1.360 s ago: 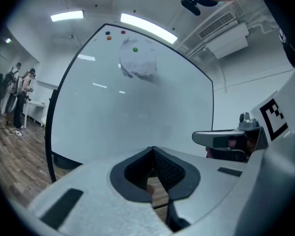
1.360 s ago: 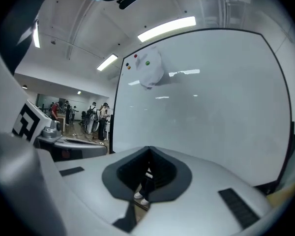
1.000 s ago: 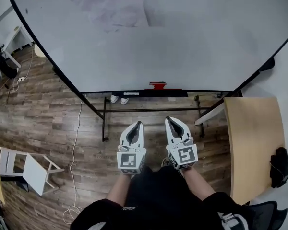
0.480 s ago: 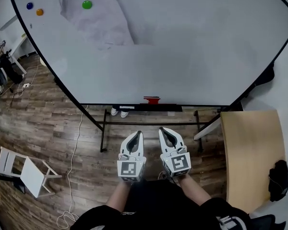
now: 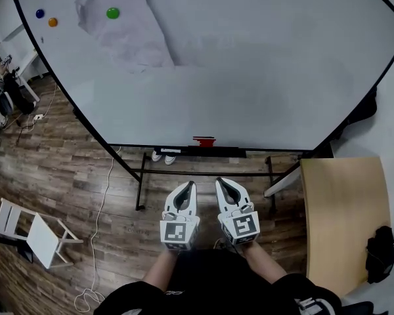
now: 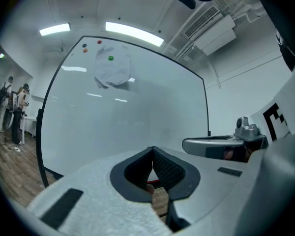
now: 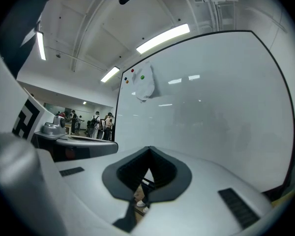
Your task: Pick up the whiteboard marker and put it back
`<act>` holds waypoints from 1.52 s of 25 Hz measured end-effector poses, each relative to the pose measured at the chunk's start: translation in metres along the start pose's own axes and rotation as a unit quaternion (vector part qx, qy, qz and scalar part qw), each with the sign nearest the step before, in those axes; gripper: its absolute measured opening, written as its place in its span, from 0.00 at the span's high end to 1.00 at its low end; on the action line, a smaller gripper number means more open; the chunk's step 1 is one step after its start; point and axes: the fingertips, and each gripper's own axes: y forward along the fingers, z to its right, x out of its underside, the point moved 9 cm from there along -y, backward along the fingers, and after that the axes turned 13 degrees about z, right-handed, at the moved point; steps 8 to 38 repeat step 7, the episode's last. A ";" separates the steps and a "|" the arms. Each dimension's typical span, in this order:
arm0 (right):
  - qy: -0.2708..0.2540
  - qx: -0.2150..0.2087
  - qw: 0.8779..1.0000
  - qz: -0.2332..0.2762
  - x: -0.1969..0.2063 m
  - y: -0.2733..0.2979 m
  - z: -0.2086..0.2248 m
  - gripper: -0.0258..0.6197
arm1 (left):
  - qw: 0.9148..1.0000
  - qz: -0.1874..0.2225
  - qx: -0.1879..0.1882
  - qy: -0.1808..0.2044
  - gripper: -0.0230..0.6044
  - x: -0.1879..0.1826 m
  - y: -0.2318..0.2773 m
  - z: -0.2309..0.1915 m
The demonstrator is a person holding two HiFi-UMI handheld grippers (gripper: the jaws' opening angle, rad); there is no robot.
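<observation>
Wood-plank floor point(image 5: 65, 156) runs under a big whiteboard point(image 5: 249, 58). The 2 tools, left tool point(image 5: 190, 186) and right tool point(image 5: 220, 182), point side by side at it, each with jaws pressed together on nothing. Ahead of them, the red whiteboard marker point(image 5: 204, 140) lies on the board's tray point(image 5: 177, 148).

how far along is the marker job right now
Nothing looks done yet. Both the left gripper and right gripper are shut and empty, held short of the whiteboard. A small red thing, possibly the marker, lies on the board's tray. Reaching, picking it up and putting it back are all left.
</observation>
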 end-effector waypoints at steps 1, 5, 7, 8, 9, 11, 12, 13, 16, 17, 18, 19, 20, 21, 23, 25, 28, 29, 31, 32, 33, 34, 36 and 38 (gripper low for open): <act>0.001 -0.001 1.000 0.000 0.000 0.000 0.001 0.96 | 1.000 0.000 0.000 -0.003 0.95 0.000 0.000 0.001; 0.003 -0.004 1.000 0.001 0.001 0.000 0.000 0.96 | 1.000 -0.009 -0.009 -0.014 0.95 0.000 -0.001 0.003; 0.003 -0.005 1.000 0.003 0.000 -0.001 0.000 0.96 | 1.000 -0.014 -0.011 -0.015 0.96 0.001 -0.003 0.005; 0.003 -0.005 1.000 0.003 0.000 -0.001 0.000 0.96 | 1.000 -0.014 -0.011 -0.015 0.96 0.001 -0.003 0.005; 0.003 -0.005 1.000 0.003 0.000 -0.001 0.000 0.96 | 1.000 -0.014 -0.011 -0.015 0.96 0.001 -0.003 0.005; 0.003 -0.005 1.000 0.003 0.000 -0.001 0.000 0.96 | 1.000 -0.014 -0.011 -0.015 0.96 0.001 -0.003 0.005; 0.003 -0.005 1.000 0.003 0.000 -0.001 0.000 0.96 | 1.000 -0.014 -0.011 -0.015 0.96 0.001 -0.003 0.005; 0.003 -0.005 1.000 0.003 0.000 -0.001 0.000 0.96 | 1.000 -0.014 -0.011 -0.015 0.96 0.001 -0.003 0.005; 0.003 -0.005 1.000 0.003 0.000 -0.001 0.000 0.96 | 1.000 -0.014 -0.011 -0.015 0.96 0.001 -0.003 0.005; 0.003 -0.005 1.000 0.003 0.000 -0.001 0.000 0.96 | 1.000 -0.014 -0.011 -0.015 0.96 0.001 -0.003 0.005; 0.003 -0.005 1.000 0.003 0.000 -0.001 0.000 0.96 | 1.000 -0.014 -0.011 -0.015 0.96 0.001 -0.003 0.005; 0.003 -0.005 1.000 0.003 0.000 -0.001 0.000 0.96 | 1.000 -0.014 -0.011 -0.015 0.96 0.001 -0.003 0.005; 0.003 -0.005 1.000 0.003 0.000 -0.001 0.000 0.96 | 1.000 -0.014 -0.011 -0.015 0.96 0.001 -0.003 0.005; 0.003 -0.005 1.000 0.003 0.000 -0.001 0.000 0.96 | 1.000 -0.014 -0.011 -0.015 0.96 0.001 -0.003 0.005; 0.003 -0.005 1.000 0.003 0.000 -0.001 0.000 0.96 | 1.000 -0.014 -0.011 -0.015 0.96 0.001 -0.003 0.005; 0.003 -0.005 1.000 0.003 0.000 -0.001 0.000 0.96 | 1.000 -0.014 -0.011 -0.015 0.96 0.001 -0.003 0.005; 0.003 -0.005 1.000 0.003 0.000 -0.001 0.000 0.96 | 1.000 -0.014 -0.011 -0.015 0.96 0.001 -0.003 0.005; 0.003 -0.005 1.000 0.003 0.000 -0.001 0.000 0.96 | 1.000 -0.014 -0.011 -0.015 0.96 0.001 -0.003 0.005; 0.003 -0.005 1.000 0.003 0.000 -0.001 0.000 0.96 | 1.000 -0.014 -0.011 -0.015 0.96 0.001 -0.003 0.005; 0.003 -0.005 1.000 0.003 0.000 -0.001 0.000 0.96 | 1.000 -0.014 -0.011 -0.015 0.96 0.001 -0.003 0.005; 0.003 -0.005 1.000 0.003 0.000 -0.001 0.000 0.96 | 1.000 -0.014 -0.011 -0.015 0.96 0.001 -0.003 0.005; 0.003 -0.005 1.000 0.003 0.000 -0.001 0.000 0.96 | 1.000 -0.014 -0.011 -0.015 0.96 0.001 -0.003 0.005; 0.003 -0.005 1.000 0.003 0.000 -0.001 0.000 0.96 | 1.000 -0.014 -0.011 -0.015 0.96 0.001 -0.003 0.005; 0.003 -0.005 1.000 0.003 0.000 -0.001 0.000 0.96 | 1.000 -0.014 -0.011 -0.015 0.96 0.001 -0.003 0.005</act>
